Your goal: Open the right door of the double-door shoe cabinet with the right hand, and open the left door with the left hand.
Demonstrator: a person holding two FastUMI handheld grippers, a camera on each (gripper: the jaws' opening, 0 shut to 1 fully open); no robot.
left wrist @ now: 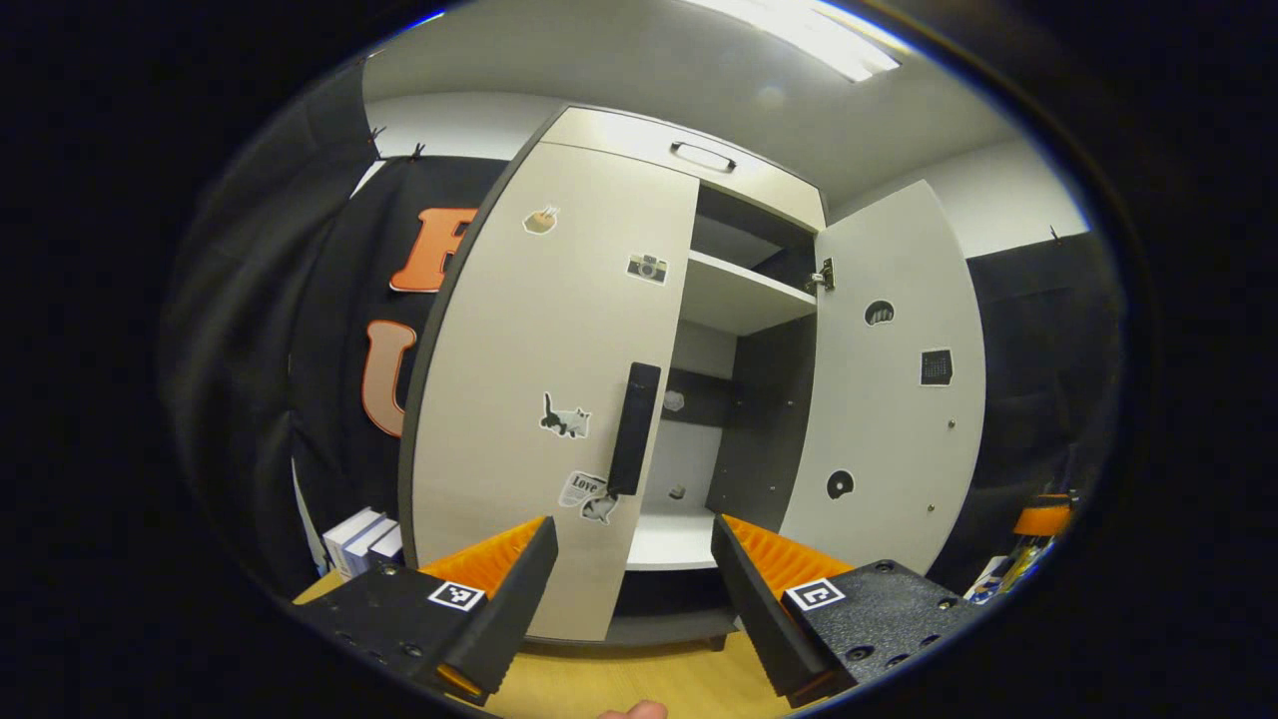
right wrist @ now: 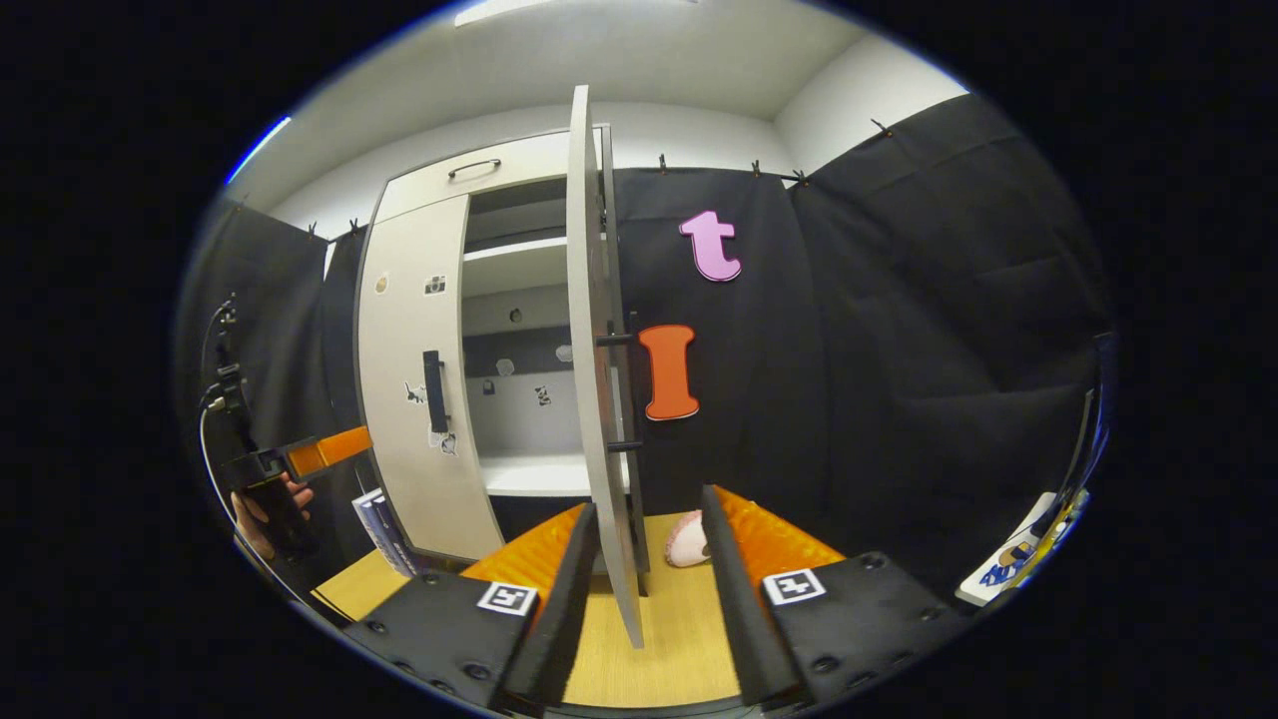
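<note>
Wooden floor: cabinet, books, pink object.

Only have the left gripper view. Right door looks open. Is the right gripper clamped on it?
Observer: No. In the right gripper view the right door stands edge-on between the right gripper's open fingers. Whether they touch it, I cannot tell.
Operator: Where is its handle?
Observer: The black handle sits on the door's outer face, above the fingers, ungripped.
Operator: Anything behind that door?
Observer: A pale pink thing lies on the floor by the right finger. I cannot tell what it is.
</note>
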